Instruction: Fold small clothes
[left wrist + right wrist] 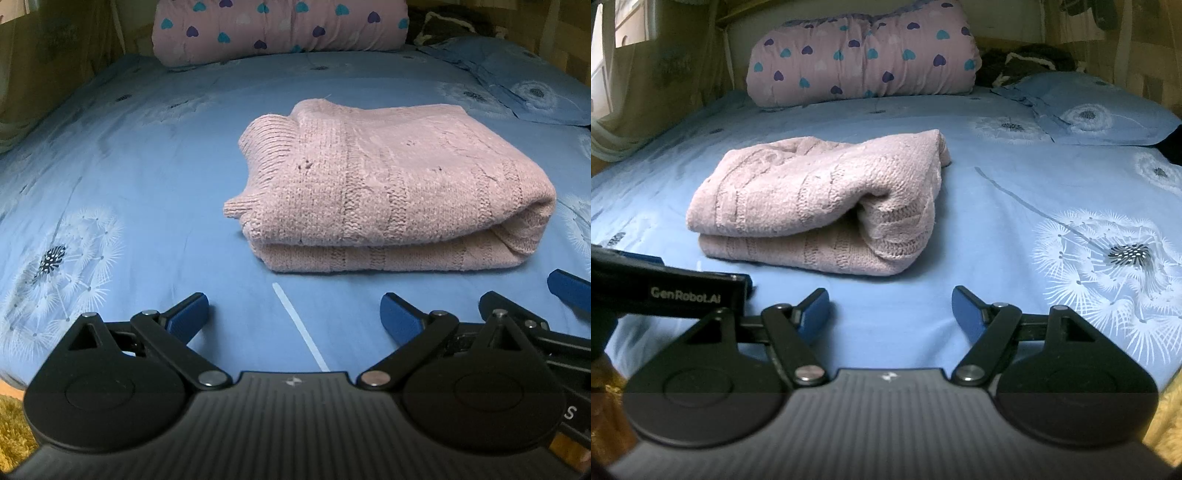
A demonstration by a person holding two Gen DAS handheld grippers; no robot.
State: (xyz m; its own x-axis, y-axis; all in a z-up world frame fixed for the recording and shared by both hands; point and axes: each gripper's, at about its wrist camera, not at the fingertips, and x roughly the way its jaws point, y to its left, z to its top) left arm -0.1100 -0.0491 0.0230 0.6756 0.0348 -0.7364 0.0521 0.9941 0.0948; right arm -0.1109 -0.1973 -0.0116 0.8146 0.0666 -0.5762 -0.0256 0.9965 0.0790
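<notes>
1. Pink knitted sweater [391, 184] is lying folded in a thick bundle on the blue bedsheet [147, 166], well short of the heart-print quilt roll [280, 29] behind it.
2. Left gripper [294, 314] and right gripper [890, 306] are hovering just before the sweater's near edge, side by side; both are spread wide, holding nothing.
3. Judgement: folding appears essentially done. Next move likely calls for tidying the bulging right-hand fold, or fetching another garment.

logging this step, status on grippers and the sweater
Left gripper open, empty. Right gripper open, empty. Pink sweater folded on blue bedsheet, untouched. Nothing in the way.
</notes>
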